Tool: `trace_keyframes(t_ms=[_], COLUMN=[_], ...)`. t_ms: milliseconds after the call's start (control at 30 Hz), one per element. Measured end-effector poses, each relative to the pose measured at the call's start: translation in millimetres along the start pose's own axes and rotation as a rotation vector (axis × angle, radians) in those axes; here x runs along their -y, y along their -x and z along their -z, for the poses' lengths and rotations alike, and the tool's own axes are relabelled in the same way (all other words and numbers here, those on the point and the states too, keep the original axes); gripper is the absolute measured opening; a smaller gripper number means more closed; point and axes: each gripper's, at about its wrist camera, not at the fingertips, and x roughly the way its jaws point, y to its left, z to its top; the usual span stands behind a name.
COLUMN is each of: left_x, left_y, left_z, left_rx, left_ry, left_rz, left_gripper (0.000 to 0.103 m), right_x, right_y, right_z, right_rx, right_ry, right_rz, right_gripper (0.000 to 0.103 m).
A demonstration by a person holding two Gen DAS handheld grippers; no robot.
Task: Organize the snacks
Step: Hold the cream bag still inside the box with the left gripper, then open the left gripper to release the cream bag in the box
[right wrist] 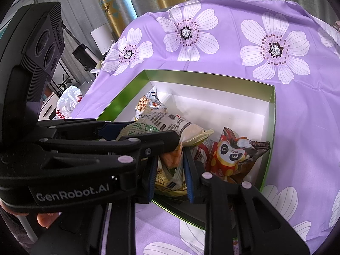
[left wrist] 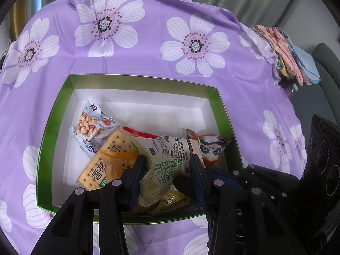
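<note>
A green box point(left wrist: 144, 78) with a white inside sits on the purple flowered cloth. In it lie a peanut packet point(left wrist: 93, 123), a cracker packet point(left wrist: 102, 165) and a panda packet point(left wrist: 210, 148). My left gripper point(left wrist: 167, 176) is shut on a pale green-lettered packet point(left wrist: 170, 148), which it holds over the box's near end. In the right wrist view my right gripper point(right wrist: 170, 177) is shut on a small orange and white packet point(right wrist: 172, 165) low in the box point(right wrist: 212, 74). The left gripper point(right wrist: 152, 132) crosses just above it with the pale packet point(right wrist: 170, 125); the panda packet point(right wrist: 231, 155) lies to the right.
The far half of the box floor point(left wrist: 148, 110) is bare white. A stack of folded cloths point(left wrist: 284, 53) sits at the table's right edge. Left of the table, beyond its edge, a white plastic bag point(right wrist: 68, 104) and furniture stand lower down. Curtains hang behind.
</note>
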Motion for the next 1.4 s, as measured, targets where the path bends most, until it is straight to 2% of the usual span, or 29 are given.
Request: trace_keyframes(t_ms=[600,767,967,1033,1100,1333,1400], left_x=[-6,-5,-5,-6,-10,-19,-20], left_y=[0,0,0,0,0,5,5], left_z=[2,2,1,2,3,6,6], left_rx=[-0.006,-0.011,-0.014,-0.017,-0.023,-0.035,-0.039], left_ry=[0.013,0.016,0.016,0.019,0.025,0.04,0.042], left_rz=[-0.005,-0.007,-0.016,-0.018,-0.023,-0.022,-0.025], left_gripper=[0.042,0.042,0.042,0.044,0.051,0.054,0.057], right_x=[1,2,1,1,2,0,0], right_y=[-1,-1,-1,-1,-2,-3,-3], right_z=[5,2,3,2,0,0,0], right_rx=[-0.007,-0.011,-0.02,-0.02,-0.023,-0.028,-0.029], right_ry=[-0.02,-0.029,-0.034,-0.032,-0.033,-0.039,-0.041], right_rz=[-0.007,-0.015,-0.016,-0.017,-0.021,-0.024,-0.026], right_gripper=[0.027,0.034,0.036,0.037,0.039,0.042,0.044])
